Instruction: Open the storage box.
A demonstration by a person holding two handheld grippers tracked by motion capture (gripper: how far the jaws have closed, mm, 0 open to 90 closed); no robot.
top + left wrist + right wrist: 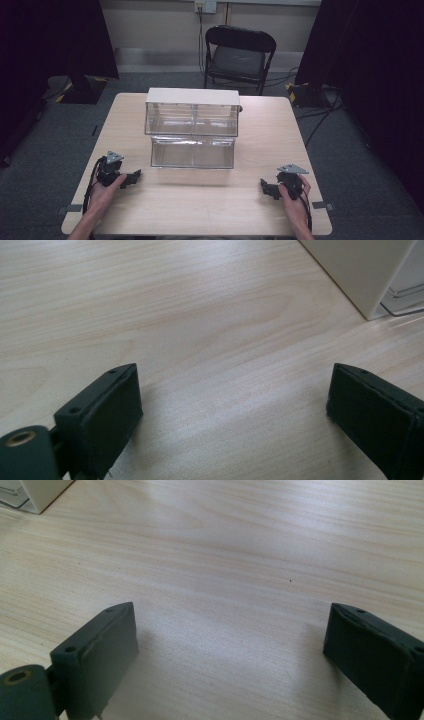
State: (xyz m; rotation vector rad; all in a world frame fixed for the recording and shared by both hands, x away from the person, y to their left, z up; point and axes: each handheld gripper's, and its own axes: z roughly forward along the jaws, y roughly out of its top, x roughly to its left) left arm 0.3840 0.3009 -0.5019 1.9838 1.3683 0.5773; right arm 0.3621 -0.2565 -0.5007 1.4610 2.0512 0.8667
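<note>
Two-tier clear drawer unit (192, 127) with a white top, standing at the middle of the pale wood surface (210, 205), lower drawer set forward of the upper. Left gripper (131, 178) and right gripper (266, 188) rest on the surface near its front edge, one at each side, both well apart from the unit. Fingers (100, 415) of the left gripper spread wide, nothing between them; right fingers (97, 652) likewise. No legible writing. Bare wood lies between the grippers. A folding chair (239, 55) stands beyond the far edge.
</note>
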